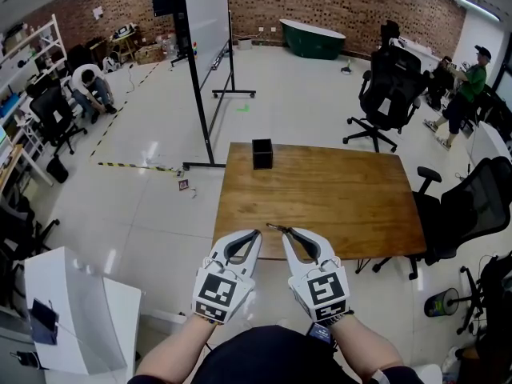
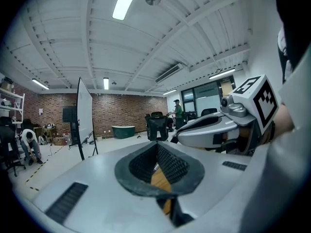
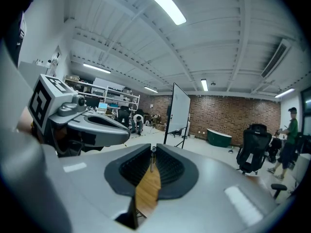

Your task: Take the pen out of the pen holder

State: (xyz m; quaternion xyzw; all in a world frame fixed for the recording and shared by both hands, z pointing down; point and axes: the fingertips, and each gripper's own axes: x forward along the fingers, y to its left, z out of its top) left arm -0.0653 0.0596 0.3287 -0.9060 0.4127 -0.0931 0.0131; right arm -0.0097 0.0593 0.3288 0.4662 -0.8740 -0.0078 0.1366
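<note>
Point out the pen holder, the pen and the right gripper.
pen holder [image 1: 262, 154], head view, its front wall.
pen [image 3: 152, 160], right gripper view, shaft between the jaws.
right gripper [image 1: 286, 233], head view, between its fingertips.

Open-plan office and lab workspace. Left of and beyond the brown wooden counter, a tall white whiteboard on a black wheeled frame. Past its far right corner, a black swivel office chair. Far behind the counter, a red brick wall. Far to its left, white metal shelving stacked with gear. Overhead, long fluorescent strip lights.

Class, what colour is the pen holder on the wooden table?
Black; the pen holder shows best in the head view.
</note>
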